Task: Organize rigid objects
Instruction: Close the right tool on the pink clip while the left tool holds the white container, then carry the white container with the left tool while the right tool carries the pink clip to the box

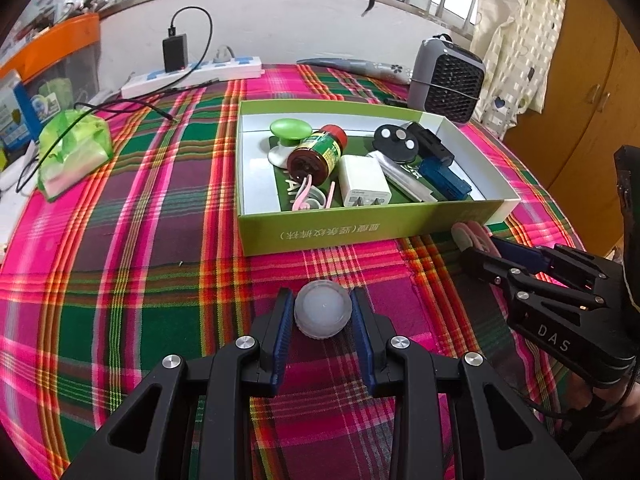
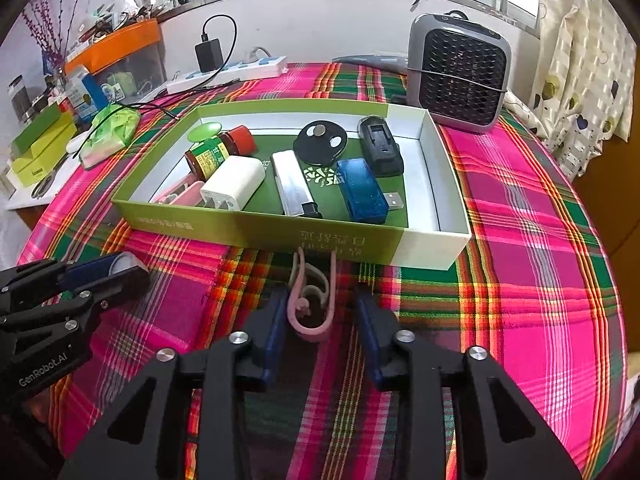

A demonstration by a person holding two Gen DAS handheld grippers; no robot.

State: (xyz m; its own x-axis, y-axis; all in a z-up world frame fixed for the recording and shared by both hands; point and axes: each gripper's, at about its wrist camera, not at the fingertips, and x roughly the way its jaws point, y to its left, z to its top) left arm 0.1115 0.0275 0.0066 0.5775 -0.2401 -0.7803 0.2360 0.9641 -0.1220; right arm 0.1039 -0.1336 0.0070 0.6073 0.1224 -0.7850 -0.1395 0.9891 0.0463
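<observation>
Box (image 2: pixel 352 240) wall hides pink clip (image 2: pixel 312 304) tips between right gripper (image 2: pixel 322 312) fingers

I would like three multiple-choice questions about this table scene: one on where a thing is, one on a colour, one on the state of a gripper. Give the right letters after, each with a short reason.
1. Where does the brown bottle lie?
A. inside the green box
B. on the cloth beside the box
C. on the windowsill

2. What colour is the bottle's cap?
A. blue
B. red
C. white

3. What does the left gripper hold?
A. nothing
B. a pink clip
C. a round white cap

Answers:
1 A, it rests on its side among the other things in the box.
2 B, the red cap shows in both views.
3 C, both fingers press on the cap's sides; the pink clip lies between the open fingers of the right gripper.
</observation>
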